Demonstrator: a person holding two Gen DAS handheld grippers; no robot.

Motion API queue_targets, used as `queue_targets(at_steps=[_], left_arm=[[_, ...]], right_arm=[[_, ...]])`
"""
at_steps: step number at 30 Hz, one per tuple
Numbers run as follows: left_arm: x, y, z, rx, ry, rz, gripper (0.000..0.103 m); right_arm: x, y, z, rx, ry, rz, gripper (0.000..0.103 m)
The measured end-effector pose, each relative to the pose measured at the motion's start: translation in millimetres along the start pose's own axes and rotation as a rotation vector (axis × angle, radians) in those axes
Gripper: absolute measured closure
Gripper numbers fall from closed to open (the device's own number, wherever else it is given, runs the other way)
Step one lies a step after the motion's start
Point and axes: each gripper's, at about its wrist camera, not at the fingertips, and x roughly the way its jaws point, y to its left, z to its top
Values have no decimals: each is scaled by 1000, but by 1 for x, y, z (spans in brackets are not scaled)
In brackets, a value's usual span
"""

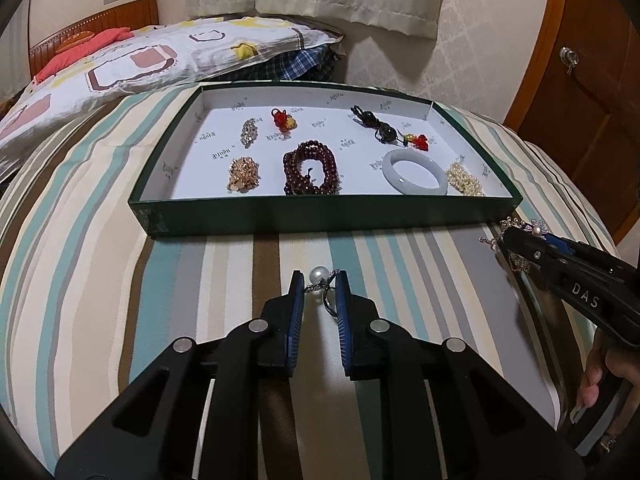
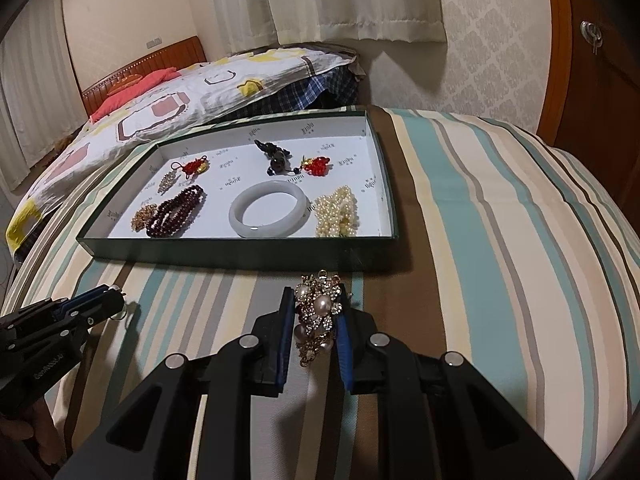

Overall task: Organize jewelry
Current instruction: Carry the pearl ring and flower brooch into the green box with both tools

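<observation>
Both grippers load the tray (image 1: 320,212): the left gripper (image 1: 319,280) pinches a pearl pendant (image 1: 319,273), the right gripper (image 2: 314,300) clamps a pearl brooch (image 2: 318,308). Next, carry both toward 12 o'clock and release over bare tray floor.

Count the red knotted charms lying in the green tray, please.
2. One red charm lies at the tray's back left beside a gold bead; the other red charm lies toward the back right, near the dark beads.

Dark-green tray (image 1: 280,216) on teal, brown, cream striped bedspread (image 1: 120,260).
</observation>
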Motion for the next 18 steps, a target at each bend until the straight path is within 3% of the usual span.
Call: queue_targets(at_steps=[18], left_arm=[[-27,8,12,-14,-69,21,87]], right_arm=[[-23,15,10,-26,-56,13,83]])
